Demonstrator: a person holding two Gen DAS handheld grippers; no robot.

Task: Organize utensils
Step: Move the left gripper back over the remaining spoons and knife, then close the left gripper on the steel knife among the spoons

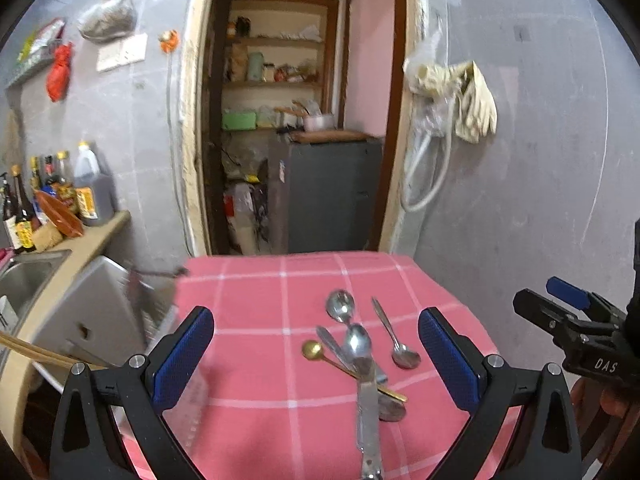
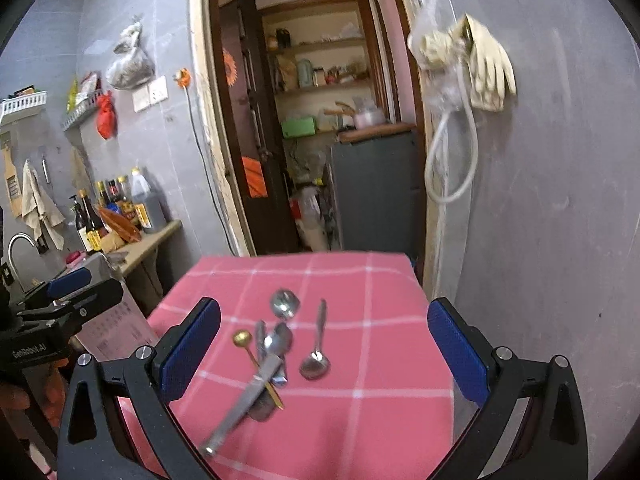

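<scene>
Both grippers, left [image 1: 316,354] & right [image 2: 324,350], have fingers spread wide w/ nothing in them. Utensils pile [image 1: 360,360] sits center-frame on the pink checked bench [image 1: 248,360]; one spoon [image 1: 394,338] lies just right of it.

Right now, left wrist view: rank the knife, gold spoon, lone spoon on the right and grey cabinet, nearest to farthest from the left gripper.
1. Knife, centre, between the open fingers of the left gripper.
2. Gold spoon and lone spoon, left and right: too close to call.
3. Grey cabinet, through the doorway.

Glossy metal spoons [image 1: 352,340], matt tablecloth [image 1: 248,352]
</scene>
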